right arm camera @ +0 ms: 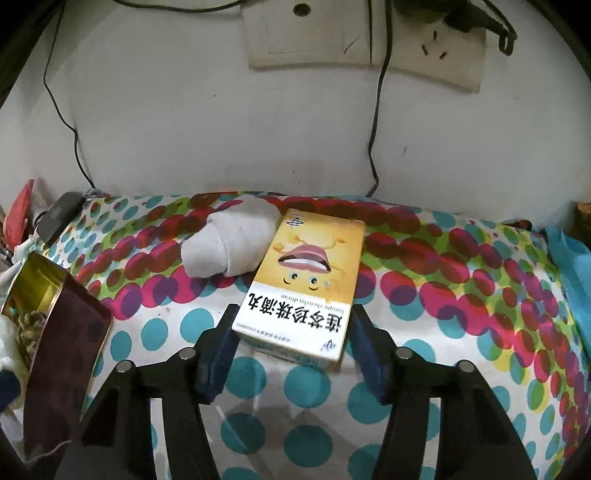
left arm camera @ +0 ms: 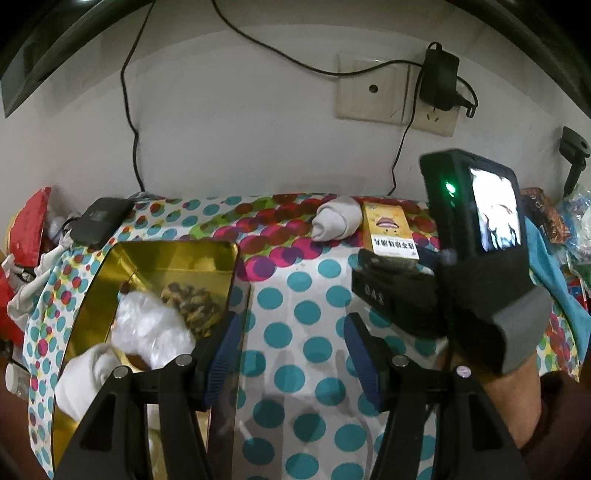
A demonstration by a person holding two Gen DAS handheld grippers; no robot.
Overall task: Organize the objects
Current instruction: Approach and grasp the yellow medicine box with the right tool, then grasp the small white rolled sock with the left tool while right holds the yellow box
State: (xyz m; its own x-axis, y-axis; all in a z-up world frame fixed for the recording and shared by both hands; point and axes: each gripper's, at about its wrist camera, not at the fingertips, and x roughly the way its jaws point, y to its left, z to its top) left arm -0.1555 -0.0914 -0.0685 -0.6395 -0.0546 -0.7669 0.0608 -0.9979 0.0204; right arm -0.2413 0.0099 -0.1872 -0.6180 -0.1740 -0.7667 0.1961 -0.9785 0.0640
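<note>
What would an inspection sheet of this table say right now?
Surface: polka-dot cloth covers the table.
Job's things: yellow box and rolled sock lie touching near the wall; gold tin holds a plastic bag, a sock and a patterned bundle.
Clutter: red packets at left, snack bags at right.
Grippers: left claw open, empty; right claw open, straddling the box's near end.
Cables: black cables down the wall; adapter plugged in.
Surroundings: white wall, socket plate.
</note>
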